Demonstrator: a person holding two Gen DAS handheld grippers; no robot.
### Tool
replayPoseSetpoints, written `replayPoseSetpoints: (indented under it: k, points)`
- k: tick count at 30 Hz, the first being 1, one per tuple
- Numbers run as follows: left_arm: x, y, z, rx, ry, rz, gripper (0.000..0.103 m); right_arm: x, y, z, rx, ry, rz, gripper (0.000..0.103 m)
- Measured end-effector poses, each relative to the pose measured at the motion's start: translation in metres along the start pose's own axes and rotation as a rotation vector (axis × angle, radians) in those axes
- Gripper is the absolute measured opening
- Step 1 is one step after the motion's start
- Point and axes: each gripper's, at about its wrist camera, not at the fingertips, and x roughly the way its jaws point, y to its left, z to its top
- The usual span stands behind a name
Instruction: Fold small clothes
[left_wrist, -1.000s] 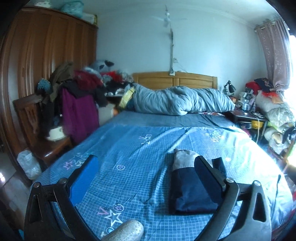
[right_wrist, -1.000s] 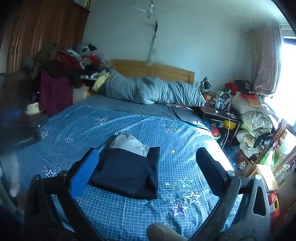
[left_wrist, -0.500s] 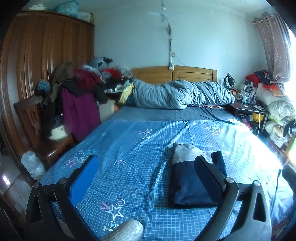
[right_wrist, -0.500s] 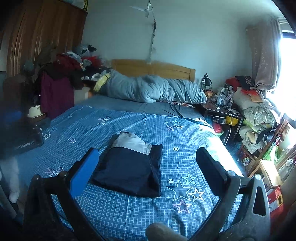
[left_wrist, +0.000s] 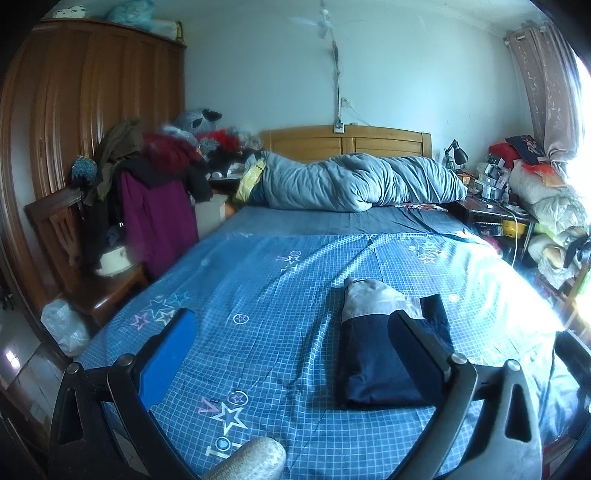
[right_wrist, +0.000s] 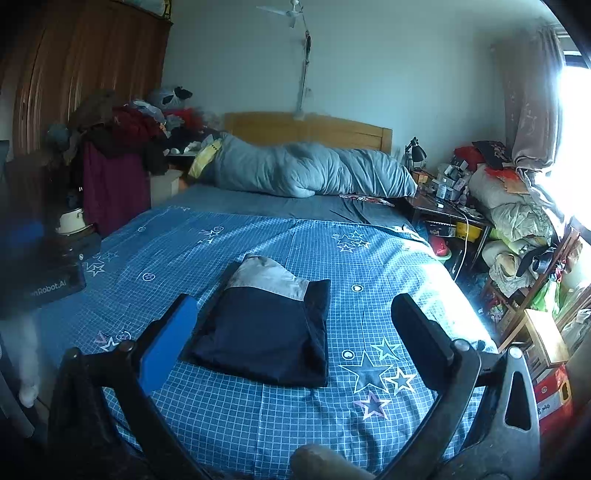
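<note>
Blue bed: folded shorts (navy, grey band) lie near its foot edge; left gripper and right gripper both spread wide, empty.

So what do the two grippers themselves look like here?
Both look alike: the left gripper and right gripper have black curved frames with cut-out holes and silver bolts. Each has one finger faced with a blue pad and one all black.

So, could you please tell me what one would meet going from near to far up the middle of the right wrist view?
Open right claw → folded navy and grey garment on the blue checked star-print bedsheet → rolled grey-blue quilt → light wooden headboard → pale wall with white ceiling fan.
</note>
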Motion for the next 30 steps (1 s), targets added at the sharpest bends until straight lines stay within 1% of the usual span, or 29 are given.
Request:
replayPoseSetpoints:
  k: [9,22,26,30]
  points:
    - [0.002,-0.002,-0.002,0.009,0.007,-0.007,0.103,0.007,-0.007,-0.004,0.044,0.032,0.022,0.103]
    - [0.006,-0.009,-0.006,0.020,0.026,-0.026,0.103,0.019,-0.013,-0.014,0.073,0.089,0.016,0.103]
    - [0.008,-0.010,-0.006,0.017,0.030,-0.037,0.103,0.026,-0.014,-0.015,0.081,0.113,0.013,0.103]
    - [0.009,-0.007,-0.008,-0.006,0.038,-0.074,0.103,0.038,-0.016,-0.019,0.101,0.155,0.006,0.103]
